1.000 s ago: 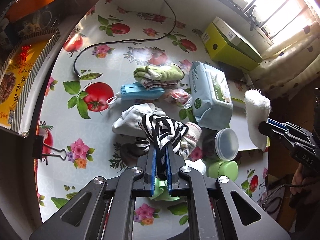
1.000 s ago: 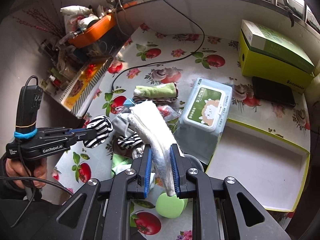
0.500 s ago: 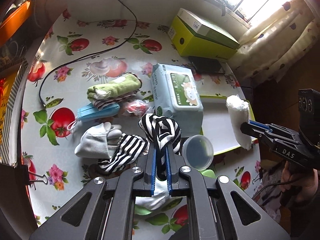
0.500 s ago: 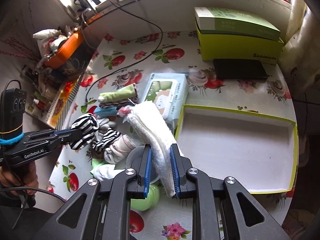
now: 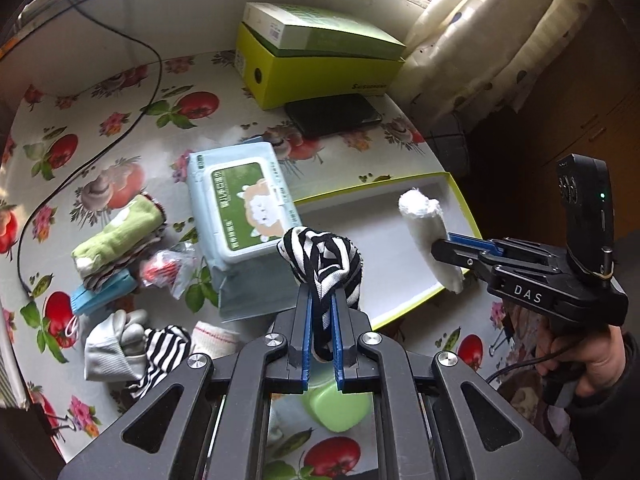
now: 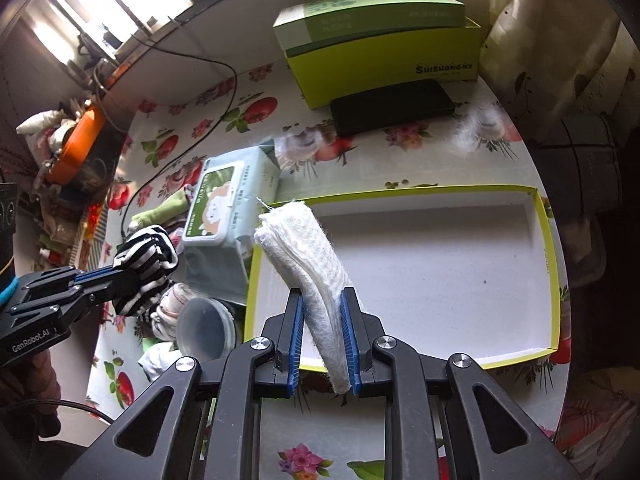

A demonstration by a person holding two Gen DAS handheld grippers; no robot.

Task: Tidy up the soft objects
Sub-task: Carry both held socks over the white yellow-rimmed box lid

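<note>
Right gripper, jaws pinching the white folded cloth, hangs over the tray at frame centre, nearer it than the left gripper clamping the striped sock.

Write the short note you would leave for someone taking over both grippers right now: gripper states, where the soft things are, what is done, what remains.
Left gripper: shut on the striped sock, held above the table beside the wipes pack.
Right gripper: shut on the white folded cloth, held over the yellow-rimmed tray.
Done: nothing lies in the tray yet.
Left: set both pieces in the tray, then probably fetch the green towel, white sock and other striped sock from the table.
</note>
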